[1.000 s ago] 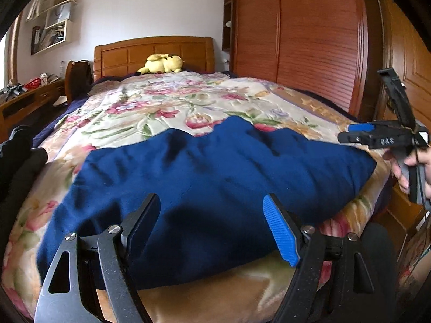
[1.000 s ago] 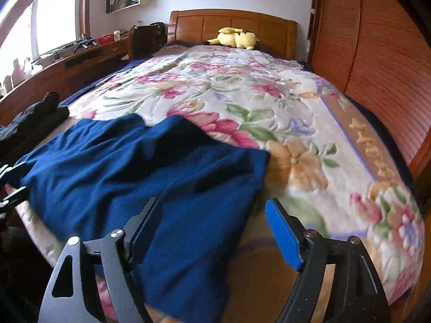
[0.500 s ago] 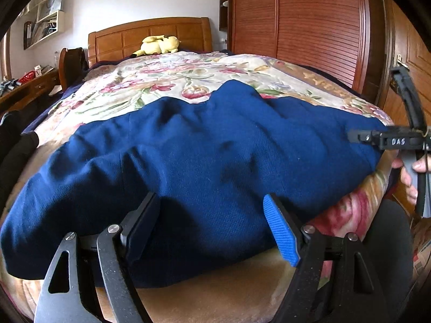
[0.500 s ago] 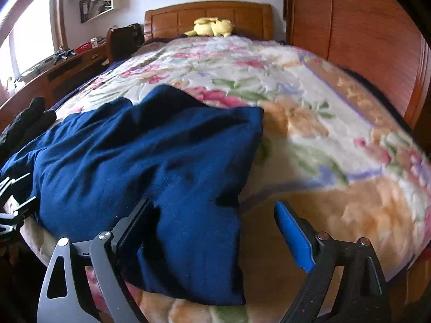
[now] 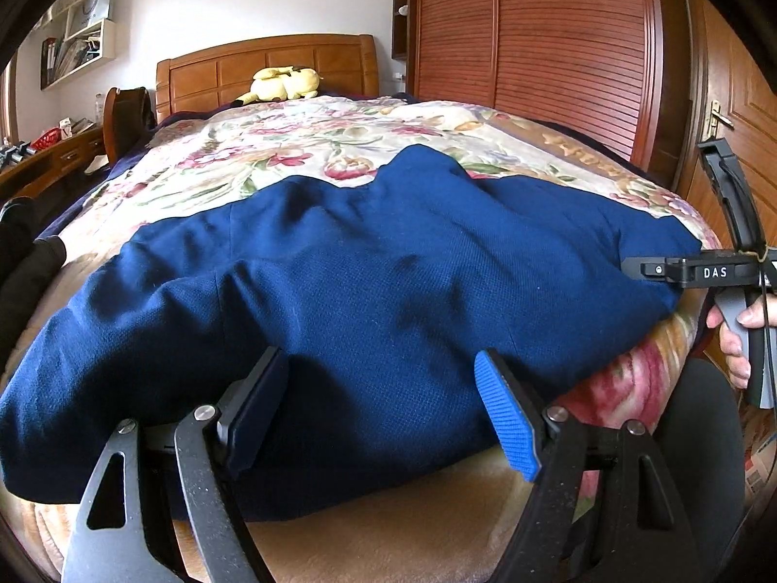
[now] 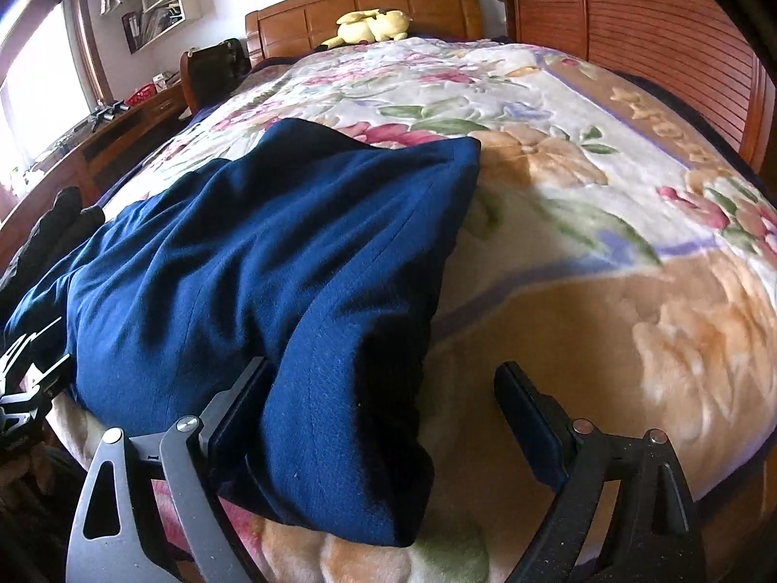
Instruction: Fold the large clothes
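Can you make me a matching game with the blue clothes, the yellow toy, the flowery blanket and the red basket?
Things:
1. navy garment
2. yellow plush toy
3. floral blanket
4. red basket

Places:
A. on the wooden desk
B. spread near the foot of the bed
C. covering the whole bed
D. by the headboard

Pairs: 1-B, 2-D, 3-C, 4-A

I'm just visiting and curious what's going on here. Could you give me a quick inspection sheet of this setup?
Surface: bed with floral blanket.
Job's things: navy garment spread across the bed's near end, rumpled.
Clutter: yellow plush toy by the headboard; dark clothing at the bed's left edge.
Grippers: left gripper open, low over the garment's near edge; right gripper open at its right-hand corner.
Cables: thin cord on the right gripper's handle.
Surroundings: wooden wardrobe, wall shelves, desk.
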### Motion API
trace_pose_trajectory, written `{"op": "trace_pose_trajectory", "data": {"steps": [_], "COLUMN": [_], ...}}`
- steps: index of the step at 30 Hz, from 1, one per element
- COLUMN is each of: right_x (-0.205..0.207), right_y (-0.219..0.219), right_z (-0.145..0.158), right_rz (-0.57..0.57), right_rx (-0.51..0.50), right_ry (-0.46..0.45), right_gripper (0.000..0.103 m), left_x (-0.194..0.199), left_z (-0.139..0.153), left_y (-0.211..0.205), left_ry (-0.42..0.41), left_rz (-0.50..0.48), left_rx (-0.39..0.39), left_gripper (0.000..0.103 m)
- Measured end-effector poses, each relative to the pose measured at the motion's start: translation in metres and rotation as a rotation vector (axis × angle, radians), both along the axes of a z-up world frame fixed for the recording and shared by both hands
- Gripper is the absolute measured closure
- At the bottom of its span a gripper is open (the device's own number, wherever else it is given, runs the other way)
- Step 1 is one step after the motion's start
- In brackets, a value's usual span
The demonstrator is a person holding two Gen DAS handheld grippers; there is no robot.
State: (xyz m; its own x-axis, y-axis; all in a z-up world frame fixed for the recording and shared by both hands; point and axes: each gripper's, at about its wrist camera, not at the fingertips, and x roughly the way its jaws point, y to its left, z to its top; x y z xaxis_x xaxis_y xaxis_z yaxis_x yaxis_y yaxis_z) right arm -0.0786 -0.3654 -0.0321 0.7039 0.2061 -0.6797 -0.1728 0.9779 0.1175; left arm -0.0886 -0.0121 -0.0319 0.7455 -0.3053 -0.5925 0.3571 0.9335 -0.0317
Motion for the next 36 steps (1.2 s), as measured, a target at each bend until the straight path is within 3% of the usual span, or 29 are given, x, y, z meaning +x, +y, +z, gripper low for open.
{"op": "trace_pose_trajectory", "data": {"steps": [4, 7, 9, 10, 12, 15, 21, 27, 32, 36], "right_x": [0.0, -0.002, -0.003, -0.004, -0.006, -0.011, -0.017, -0.012, -0.005, 0.0], "right_y": [0.004, 0.007, 0.008, 0.009, 0.012, 0.012, 0.039, 0.108, 0.189, 0.27], "right_z": [-0.006, -0.007, -0.006, -0.004, 0.001, 0.022, 0.079, 0.129, 0.15, 0.139], "right_rz": [0.031, 0.05, 0.081, 0.084, 0.102, 0.133, 0.22, 0.358, 0.519, 0.681], "right_rx": [0.044, 0.058, 0.093, 0.092, 0.069, 0.079, 0.066, 0.013, -0.028, -0.117], "right_ry": [0.031, 0.027, 0.029, 0.02, -0.009, -0.08, -0.242, -0.358, -0.386, -0.318], "right_gripper": [0.012, 0.022, 0.044, 0.048, 0.069, 0.08, 0.083, 0.084, 0.084, 0.083], "left_x": [0.0, 0.0, 0.0, 0.0, -0.001, -0.001, -0.018, -0.038, -0.057, -0.071], "left_z": [0.0, 0.0, 0.001, 0.0, 0.001, 0.004, 0.039, 0.078, 0.09, 0.091], "left_y": [0.0, 0.0, 0.0, 0.0, 0.001, 0.002, 0.033, 0.091, 0.143, 0.177], "left_ry": [0.0, 0.002, 0.003, 0.003, 0.005, 0.01, -0.051, -0.132, -0.168, -0.181], "left_rz": [0.002, 0.0, -0.001, -0.002, -0.006, -0.007, 0.048, 0.165, 0.287, 0.369], "left_rx": [0.001, 0.001, 0.0, -0.001, -0.002, -0.01, -0.059, -0.077, -0.073, -0.078], "left_gripper": [0.023, 0.023, 0.023, 0.023, 0.023, 0.023, 0.023, 0.023, 0.023, 0.023]}}
